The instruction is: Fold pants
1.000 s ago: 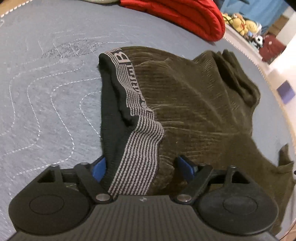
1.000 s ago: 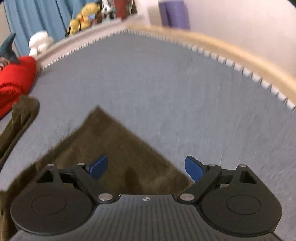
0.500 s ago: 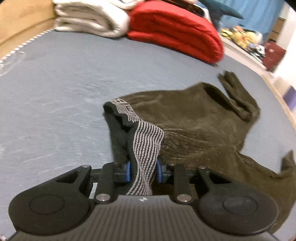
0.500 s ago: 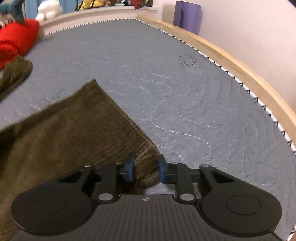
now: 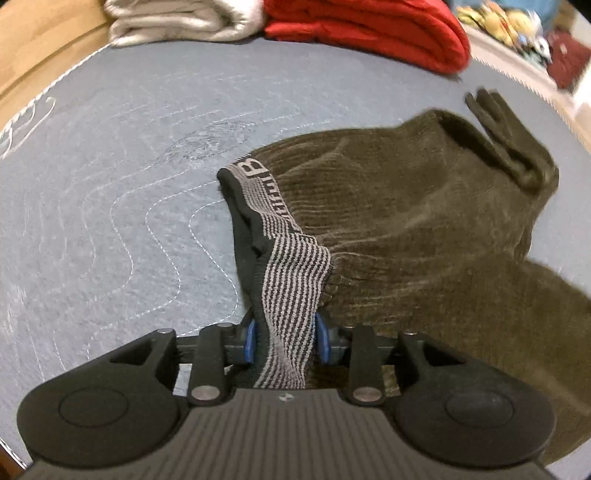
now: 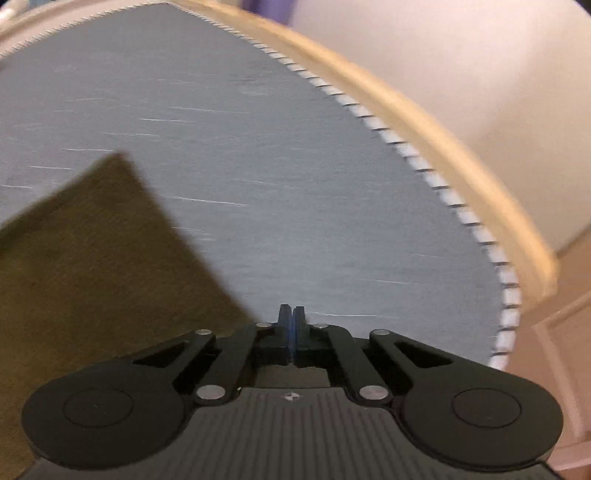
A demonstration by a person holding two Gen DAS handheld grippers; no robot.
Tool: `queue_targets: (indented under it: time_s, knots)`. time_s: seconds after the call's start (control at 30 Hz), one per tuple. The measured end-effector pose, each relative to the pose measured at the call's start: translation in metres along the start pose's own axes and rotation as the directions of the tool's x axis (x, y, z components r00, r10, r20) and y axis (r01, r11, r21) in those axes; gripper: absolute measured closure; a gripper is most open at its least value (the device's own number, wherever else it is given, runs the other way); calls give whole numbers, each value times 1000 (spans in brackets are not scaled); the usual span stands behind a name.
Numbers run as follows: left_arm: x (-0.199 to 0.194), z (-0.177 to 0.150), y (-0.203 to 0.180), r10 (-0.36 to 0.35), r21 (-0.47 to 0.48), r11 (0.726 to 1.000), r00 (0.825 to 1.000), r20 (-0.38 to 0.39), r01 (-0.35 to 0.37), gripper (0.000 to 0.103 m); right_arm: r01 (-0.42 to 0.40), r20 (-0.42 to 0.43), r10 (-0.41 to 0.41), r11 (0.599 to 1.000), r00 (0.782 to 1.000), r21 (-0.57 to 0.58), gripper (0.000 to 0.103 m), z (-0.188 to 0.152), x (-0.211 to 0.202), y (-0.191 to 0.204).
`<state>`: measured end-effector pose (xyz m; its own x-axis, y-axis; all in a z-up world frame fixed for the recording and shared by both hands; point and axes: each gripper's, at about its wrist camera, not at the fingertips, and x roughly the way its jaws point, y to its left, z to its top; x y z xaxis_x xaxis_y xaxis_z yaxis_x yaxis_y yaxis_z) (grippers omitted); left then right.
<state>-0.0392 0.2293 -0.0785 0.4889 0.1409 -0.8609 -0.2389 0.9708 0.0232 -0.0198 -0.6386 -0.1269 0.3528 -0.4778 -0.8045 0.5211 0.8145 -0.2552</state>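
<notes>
Olive-brown corduroy pants (image 5: 424,221) lie spread on a grey-blue quilted mattress (image 5: 110,184). Their grey-and-black striped waistband (image 5: 291,273) is pulled up off the bed and runs between the blue pads of my left gripper (image 5: 287,338). The pads press on the band, though the jaws are opening slightly. The right wrist view is blurred. In it a corner of the pants (image 6: 92,258) lies at the lower left, its edge ending just left of my right gripper (image 6: 291,317). That gripper's fingers meet, shut, with no cloth showing between the tips.
A folded red blanket (image 5: 369,29) and a folded white one (image 5: 177,22) lie at the far end of the bed. Plush toys (image 5: 495,18) sit beyond at the right. The wooden bed frame (image 6: 461,166) and the mattress edge curve along the right.
My left gripper closed on the waistband and lifted it. My right gripper closed at the pants' hem corner, then swung right; its fingers now meet with the cloth's edge beside them.
</notes>
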Motion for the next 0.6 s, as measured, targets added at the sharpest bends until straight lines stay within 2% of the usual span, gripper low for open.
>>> queue_targets:
  time_s: [0.03, 0.07, 0.13, 0.17, 0.2, 0.23, 0.27, 0.3, 0.37, 0.4, 0.43, 0.47, 0.53, 0.57, 0.6]
  knots:
    - [3, 1, -2, 17, 23, 1000, 1000, 7, -17, 59, -16, 1, 16, 1000, 1000, -4, 103, 0, 1, -6]
    - [5, 3, -3, 24, 36, 999, 1000, 12, -25, 56, -113, 9, 113, 994, 994, 2, 103, 0, 1, -10]
    - [5, 4, -5, 30, 45, 999, 999, 18, -31, 55, -293, 51, 290, 954, 956, 61, 103, -2, 0, -16]
    - [8, 4, -5, 34, 45, 998, 999, 17, -34, 55, -330, 78, 324, 941, 943, 77, 95, -2, 0, -17]
    - [7, 4, -6, 37, 49, 998, 999, 18, -38, 54, -351, 96, 343, 934, 934, 72, 84, -2, 0, -16]
    - [8, 4, -8, 43, 59, 997, 999, 19, -44, 54, -355, 94, 349, 933, 932, 60, 49, -1, 3, -14]
    - [8, 4, -9, 47, 68, 997, 999, 19, -49, 53, -338, 76, 334, 940, 939, 47, 23, 0, 9, -9]
    - [8, 3, -9, 50, 71, 996, 999, 19, -51, 53, -330, 54, 328, 944, 943, 31, 19, 0, 15, -6]
    - [8, 3, -8, 45, 61, 997, 999, 17, -46, 53, -342, -8, 342, 940, 940, 1, 27, -2, 25, 3]
    - [8, 3, -7, 45, 58, 997, 999, 17, -46, 53, -353, -27, 353, 936, 935, 2, 28, -2, 30, 7]
    - [10, 3, -7, 46, 58, 997, 999, 17, -47, 53, -348, -26, 348, 937, 937, 0, 37, -3, 30, 12]
    - [10, 3, -8, 50, 61, 997, 999, 18, -51, 53, -346, -25, 346, 938, 938, -6, 57, -1, 28, 14]
    - [10, 4, -9, 56, 66, 996, 998, 21, -57, 53, -317, -12, 317, 948, 948, -4, 90, 2, 20, 10]
    - [10, 4, -9, 55, 63, 996, 998, 22, -57, 52, -322, -12, 322, 946, 947, 33, 98, 5, 17, 5]
    - [10, 4, -8, 54, 60, 997, 998, 22, -55, 52, -316, -20, 318, 946, 948, 69, 98, 3, 11, -4]
